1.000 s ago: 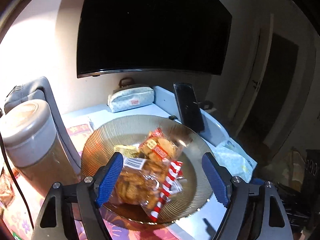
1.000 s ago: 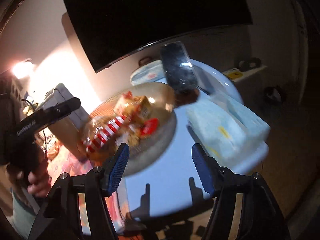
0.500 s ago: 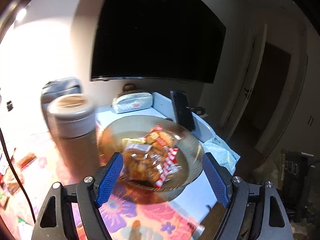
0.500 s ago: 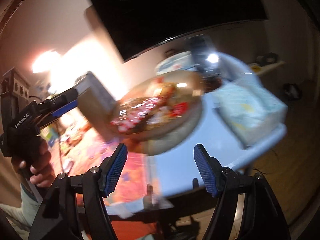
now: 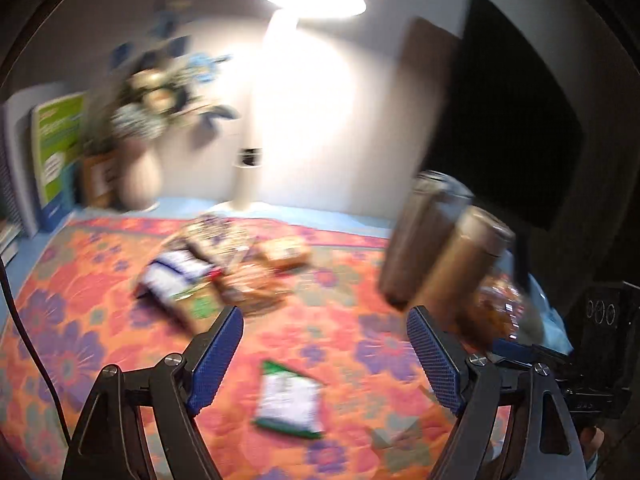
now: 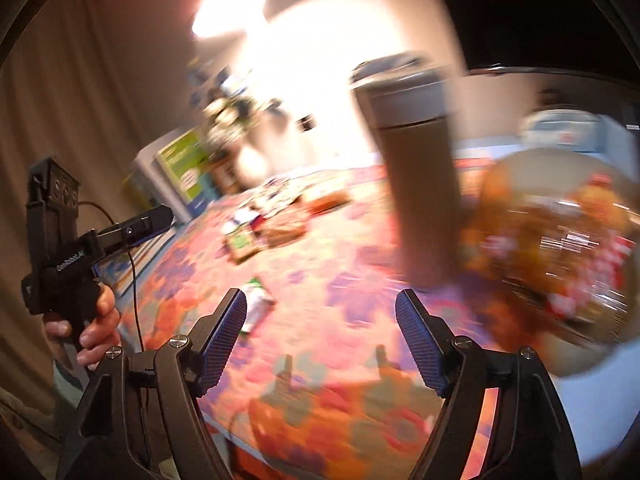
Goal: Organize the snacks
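Observation:
Both views are motion-blurred. My left gripper (image 5: 324, 356) is open and empty above the flowered tablecloth (image 5: 100, 320). A green-and-white snack packet (image 5: 289, 402) lies just beyond it, and a pile of snack packets (image 5: 224, 268) lies farther back. My right gripper (image 6: 320, 344) is open and empty; the same packet (image 6: 256, 304) shows by its left finger. A glass plate (image 6: 580, 360) holding snack bags (image 6: 560, 236) is at the right. The left gripper's body (image 6: 68, 248) shows at the far left.
A tall brown canister with a grey lid (image 6: 416, 168) stands next to the plate; it also shows in the left wrist view (image 5: 448, 256). A vase of flowers (image 5: 140, 136), a green box (image 5: 56, 152) and a lamp (image 5: 304, 0) stand at the back. A dark TV (image 5: 512, 128) hangs at the right.
Both grippers have swung left, away from the plate of snacks toward the flowered cloth and the loose packets. Both stay open and empty.

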{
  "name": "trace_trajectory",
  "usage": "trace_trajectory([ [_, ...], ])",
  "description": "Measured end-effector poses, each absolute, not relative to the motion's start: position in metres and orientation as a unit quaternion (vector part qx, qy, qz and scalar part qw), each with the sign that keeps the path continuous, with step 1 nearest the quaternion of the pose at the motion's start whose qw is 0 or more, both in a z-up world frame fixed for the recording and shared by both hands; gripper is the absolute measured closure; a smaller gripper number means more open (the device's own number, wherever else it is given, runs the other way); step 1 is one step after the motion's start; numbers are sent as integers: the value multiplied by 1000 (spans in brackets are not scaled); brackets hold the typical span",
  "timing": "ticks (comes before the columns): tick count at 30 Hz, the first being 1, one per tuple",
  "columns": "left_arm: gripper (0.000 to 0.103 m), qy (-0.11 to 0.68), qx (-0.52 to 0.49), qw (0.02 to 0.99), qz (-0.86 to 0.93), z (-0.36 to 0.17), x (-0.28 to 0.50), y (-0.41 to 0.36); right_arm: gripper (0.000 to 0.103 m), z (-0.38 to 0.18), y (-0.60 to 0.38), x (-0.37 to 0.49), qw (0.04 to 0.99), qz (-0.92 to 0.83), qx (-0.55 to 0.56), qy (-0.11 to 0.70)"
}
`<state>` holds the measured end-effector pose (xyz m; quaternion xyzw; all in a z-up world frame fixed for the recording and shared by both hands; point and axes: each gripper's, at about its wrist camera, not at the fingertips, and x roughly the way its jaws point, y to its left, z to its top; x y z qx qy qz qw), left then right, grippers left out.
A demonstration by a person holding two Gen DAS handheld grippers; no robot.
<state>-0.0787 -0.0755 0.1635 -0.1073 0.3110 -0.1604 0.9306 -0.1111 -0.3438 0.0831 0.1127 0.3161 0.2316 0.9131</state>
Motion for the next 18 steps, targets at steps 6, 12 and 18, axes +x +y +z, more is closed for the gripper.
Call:
trace_trajectory([
  [6, 21, 338, -176, 916, -121, 132, -59, 4, 26, 66, -262, -73, 888, 282, 57, 359],
  [12, 21, 370, -206, 897, -124, 95, -30, 25, 26, 45, -220, -51, 871, 300, 16, 388],
  [18, 21, 406, -210, 880, -131, 60, 14, 5, 26, 16, -207, -32, 856, 301, -35, 420],
])
